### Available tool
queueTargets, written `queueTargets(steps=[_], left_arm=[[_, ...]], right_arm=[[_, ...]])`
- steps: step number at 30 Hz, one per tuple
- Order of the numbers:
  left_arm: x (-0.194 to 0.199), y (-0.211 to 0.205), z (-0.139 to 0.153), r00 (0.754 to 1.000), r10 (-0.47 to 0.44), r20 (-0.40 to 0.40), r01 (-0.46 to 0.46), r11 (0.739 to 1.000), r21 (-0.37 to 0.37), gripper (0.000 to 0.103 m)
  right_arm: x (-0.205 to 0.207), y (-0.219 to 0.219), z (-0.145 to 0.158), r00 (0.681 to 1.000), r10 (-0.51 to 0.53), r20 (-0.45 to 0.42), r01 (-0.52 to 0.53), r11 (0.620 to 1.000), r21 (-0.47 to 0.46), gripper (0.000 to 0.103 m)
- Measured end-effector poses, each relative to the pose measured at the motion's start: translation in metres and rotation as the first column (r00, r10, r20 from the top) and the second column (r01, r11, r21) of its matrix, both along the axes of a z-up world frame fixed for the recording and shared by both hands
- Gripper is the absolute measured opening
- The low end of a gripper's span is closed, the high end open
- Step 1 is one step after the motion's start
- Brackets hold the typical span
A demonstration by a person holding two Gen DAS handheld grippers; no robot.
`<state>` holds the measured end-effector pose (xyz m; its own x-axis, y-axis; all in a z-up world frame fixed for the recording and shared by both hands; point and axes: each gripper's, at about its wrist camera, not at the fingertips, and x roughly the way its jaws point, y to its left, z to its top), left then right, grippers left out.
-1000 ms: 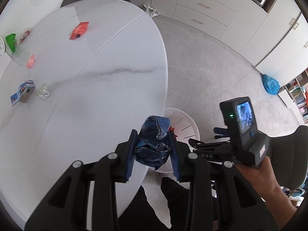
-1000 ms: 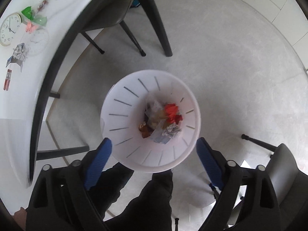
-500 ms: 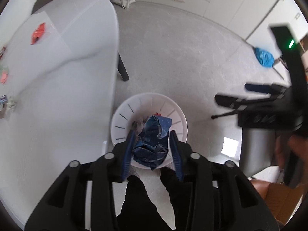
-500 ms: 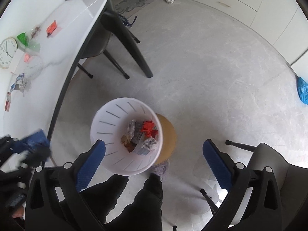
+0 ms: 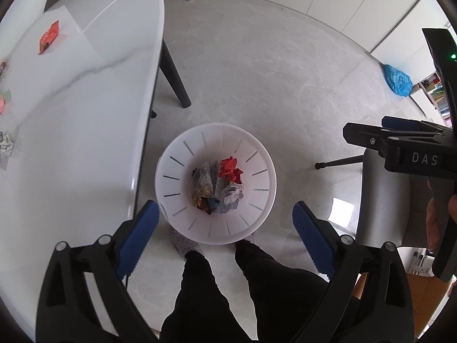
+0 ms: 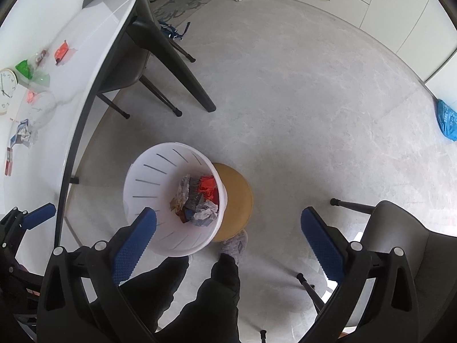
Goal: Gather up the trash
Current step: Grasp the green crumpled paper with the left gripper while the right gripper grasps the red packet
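While over white bin (image 5: 168, 171), left gripper (image 5: 222, 228) and right gripper (image 6: 227, 233) both spread wide, empty. Remaining wrappers (image 5: 48, 40) near table (image 5: 85, 114) far edge: light, crumply, slippery; pinch at raised folds.

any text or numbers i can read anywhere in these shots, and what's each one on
"DAS": white letters on the black body of the right gripper, in the left wrist view.
Clock on the table: numerals on its face, too small and distorted to read.
Blue bag on the floor: white print, blurred.
Wrappers in the white bin: nothing legible.
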<state>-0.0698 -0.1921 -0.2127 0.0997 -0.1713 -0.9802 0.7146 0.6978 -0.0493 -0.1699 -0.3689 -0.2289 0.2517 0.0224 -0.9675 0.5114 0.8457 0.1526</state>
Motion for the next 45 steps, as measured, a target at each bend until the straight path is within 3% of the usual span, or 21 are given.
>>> queueTargets(steps=[6,11,16,23,31,41,45], left_arm=[[0.018,0.022,0.026,0.994,0.072,0.084,-0.072,0.997,-0.006,0.091],[0.059,0.068,0.057,0.966,0.199,0.166,-0.195,0.98,-0.042,0.095],[0.118,0.127,0.07,0.904,0.359,0.232,-0.357,0.933,-0.053,0.095],[0.203,0.204,0.052,0.809,0.539,0.236,-0.541,0.839,-0.061,0.094],[0.272,0.232,0.007,0.773,0.621,0.132,-0.623,0.782,-0.029,0.073],[0.291,0.235,-0.002,0.773,0.627,0.092,-0.625,0.779,-0.057,0.033],[0.288,0.241,0.004,0.76,0.646,0.071,-0.641,0.763,-0.082,0.033]], right_arm=[[0.018,0.018,0.023,0.999,0.03,0.044,-0.03,1.0,0.0,0.1],[0.051,0.048,0.058,0.987,0.099,0.125,-0.098,0.995,-0.017,0.1],[0.095,0.085,0.086,0.965,0.179,0.194,-0.177,0.984,-0.027,0.1],[0.159,0.134,0.099,0.943,0.244,0.227,-0.246,0.969,-0.018,0.1],[0.212,0.174,0.096,0.939,0.267,0.218,-0.273,0.962,-0.003,0.1],[0.244,0.19,0.084,0.936,0.295,0.191,-0.3,0.954,-0.001,0.1],[0.279,0.194,0.081,0.926,0.329,0.186,-0.332,0.943,-0.018,0.1]])
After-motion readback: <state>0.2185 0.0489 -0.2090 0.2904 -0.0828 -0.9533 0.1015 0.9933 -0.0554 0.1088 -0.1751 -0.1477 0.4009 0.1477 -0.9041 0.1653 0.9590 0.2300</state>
